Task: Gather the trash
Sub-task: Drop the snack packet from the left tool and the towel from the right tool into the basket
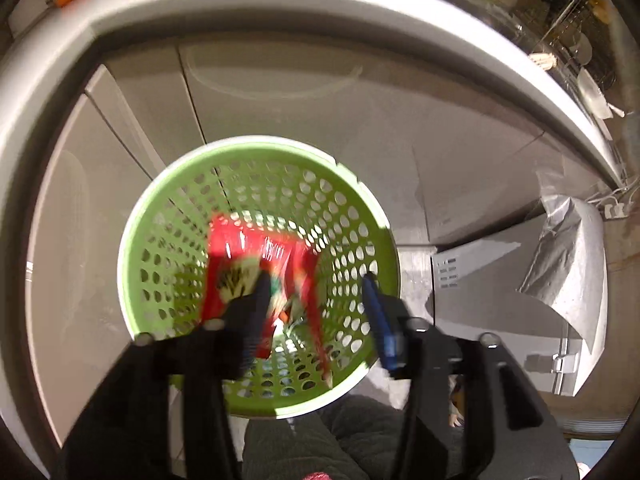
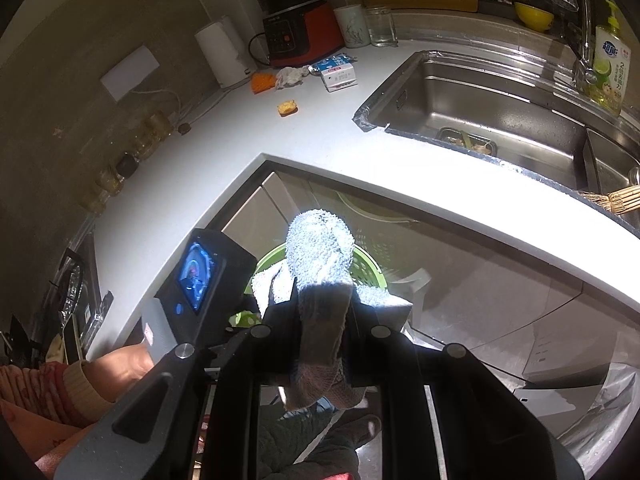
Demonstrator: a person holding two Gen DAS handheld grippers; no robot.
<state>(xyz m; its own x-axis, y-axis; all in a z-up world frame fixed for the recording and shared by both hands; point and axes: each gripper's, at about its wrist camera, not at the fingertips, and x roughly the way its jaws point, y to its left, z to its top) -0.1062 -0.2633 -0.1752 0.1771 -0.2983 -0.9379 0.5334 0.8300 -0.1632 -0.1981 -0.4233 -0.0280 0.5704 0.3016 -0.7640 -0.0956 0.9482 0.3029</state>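
- Left tool (image 1: pixel 316 292) hovering over the green basket (image 1: pixel 160 216), fingers spread wide, gripping nothing; left finger (image 1: pixel 256 300) overlapping the red wrapper, whether touching it impossible to tell through the blur.
- Red wrapper (image 1: pixel 240 240) lying blurred within the basket's mouth, at about 11 o'clock from the left tool's fingertips.
- Green basket standing on the floor against the pale cabinet doors (image 1: pixel 280 80), under the white worktop's (image 1: pixel 240 4) edge.
- Right tool (image 2: pixel 324 300) pinching a blue-grey cloth (image 2: pixel 320 248), fingers narrowed onto it, the cloth bulging upward beyond the tips toward 12 o'clock and hanging loose below.
- Basket (image 2: pixel 372 272) showing partly behind the cloth in the right wrist view.
- Left tool's body with a lit screen (image 2: pixel 196 276) sitting at 9 o'clock from the cloth.
- On the worktop (image 2: pixel 240 140) toward 12 o'clock: a yellow scrap (image 2: pixel 287 107), an orange piece (image 2: pixel 263 82), a crumpled tissue (image 2: pixel 290 76) and a small carton (image 2: pixel 340 76), lying near one another.
- Sink (image 2: pixel 500 112) sitting at 2 o'clock, a soap bottle (image 2: pixel 610 68) standing at its far rim.
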